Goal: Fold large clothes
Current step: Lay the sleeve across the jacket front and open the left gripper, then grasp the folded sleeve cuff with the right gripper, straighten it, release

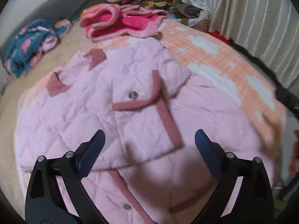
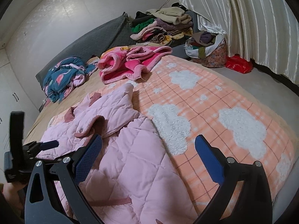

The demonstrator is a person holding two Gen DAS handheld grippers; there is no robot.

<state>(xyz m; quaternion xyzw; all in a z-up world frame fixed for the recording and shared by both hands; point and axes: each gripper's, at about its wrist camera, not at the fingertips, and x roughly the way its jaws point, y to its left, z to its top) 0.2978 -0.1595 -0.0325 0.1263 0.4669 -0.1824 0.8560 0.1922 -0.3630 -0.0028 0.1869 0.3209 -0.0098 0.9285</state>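
Note:
A pale pink quilted jacket [image 1: 119, 97] with dusty-rose trim and silver snaps lies spread on the bed, one front panel folded back over its body. My left gripper [image 1: 149, 140] hovers just above the jacket's lower part, jaws wide apart and empty. In the right wrist view the same jacket [image 2: 130, 149] lies at the lower left on the peach blanket. My right gripper [image 2: 148, 143] stands open over the jacket's right edge, holding nothing. The left gripper [image 2: 43, 145] shows at the left edge of that view, beside the jacket.
The peach blanket [image 2: 214, 97] with white clouds covers the bed. A bright pink fleece garment [image 2: 129, 63] and a blue patterned bundle [image 2: 63, 76] lie farther back. Folded clothes [image 2: 164, 26] are stacked at the far end. A floral bag [image 2: 207, 52], a red bag [image 2: 238, 64] and curtains [image 2: 252, 18] stand right.

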